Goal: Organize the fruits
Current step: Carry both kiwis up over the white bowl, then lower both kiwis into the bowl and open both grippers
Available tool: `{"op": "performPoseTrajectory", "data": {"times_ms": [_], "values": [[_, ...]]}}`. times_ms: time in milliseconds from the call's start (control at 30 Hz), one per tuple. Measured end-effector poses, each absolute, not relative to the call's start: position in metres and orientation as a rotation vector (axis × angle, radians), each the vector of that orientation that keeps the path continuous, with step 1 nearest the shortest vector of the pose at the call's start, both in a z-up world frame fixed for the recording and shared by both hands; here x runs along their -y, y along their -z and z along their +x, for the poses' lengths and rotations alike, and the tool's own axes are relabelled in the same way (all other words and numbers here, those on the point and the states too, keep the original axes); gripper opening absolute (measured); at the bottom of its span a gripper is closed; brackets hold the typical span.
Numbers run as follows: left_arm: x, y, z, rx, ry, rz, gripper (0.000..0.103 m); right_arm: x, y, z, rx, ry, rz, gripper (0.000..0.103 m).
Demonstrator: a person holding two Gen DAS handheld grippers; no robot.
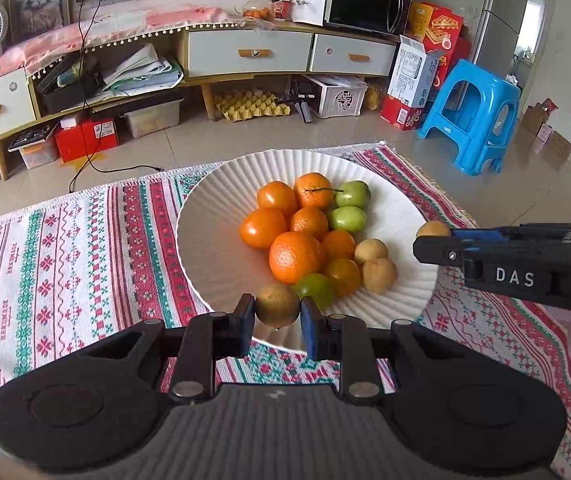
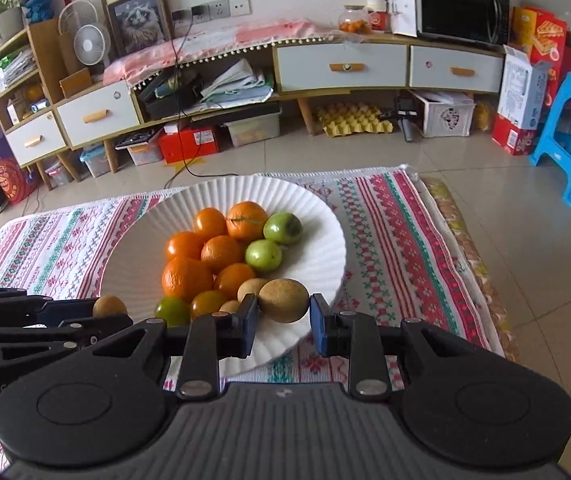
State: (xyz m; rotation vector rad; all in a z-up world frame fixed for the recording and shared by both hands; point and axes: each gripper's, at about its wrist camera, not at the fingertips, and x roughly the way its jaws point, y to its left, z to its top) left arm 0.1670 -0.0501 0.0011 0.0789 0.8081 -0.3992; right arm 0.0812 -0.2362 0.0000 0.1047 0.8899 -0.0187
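- The left gripper (image 1: 277, 310) is level and points away from the camera, over the near rim of the white fluted plate (image 1: 213, 240); its two blue-padded fingers (image 1: 245, 320) are clamped on a small brownish-yellow fruit (image 1: 277, 305), one pad on each side of it.
- The right gripper (image 2: 283, 312) is held the same way, level and pointing forward over the plate's near right edge, grasping a second brownish-yellow fruit (image 2: 284, 300) between its pads; in the left wrist view it comes in from the right edge, its fingertips at the plate's right rim with the fruit at its tip.
- In the right wrist view the left gripper enters from the left side, lying beside the right one, its fruit showing at the plate's near left rim.
- The plate sits on a surface covered with a red, green and white patterned cloth (image 1: 85, 260).
- Piled in the plate are oranges (image 1: 295, 257), two green fruits (image 1: 347, 218) on the far right and a few more small yellowish ones (image 1: 379, 276) near right.
- Both held fruits sit just above the plate's near edge, apart from the pile.
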Motion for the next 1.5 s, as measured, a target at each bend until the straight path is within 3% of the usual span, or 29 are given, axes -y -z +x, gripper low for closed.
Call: {"op": "performPoseTrajectory", "data": {"times_ms": [767,1167,1500], "values": [[0.047,0.01,0.198,-0.774,0.403,0.067,0.042,0.237,0.017,0.107,-0.875,-0.021,0.02,0.026],[0.037,-0.006,0.176,-0.744,0.358,0.084,0.075,0.244,0.002,0.096,-0.86,0.013,0.062,0.042],[0.018,-0.02,0.141,-0.747,0.269,0.095,0.1,0.243,-0.014,0.07,-0.853,0.075,0.022,0.067]]}}
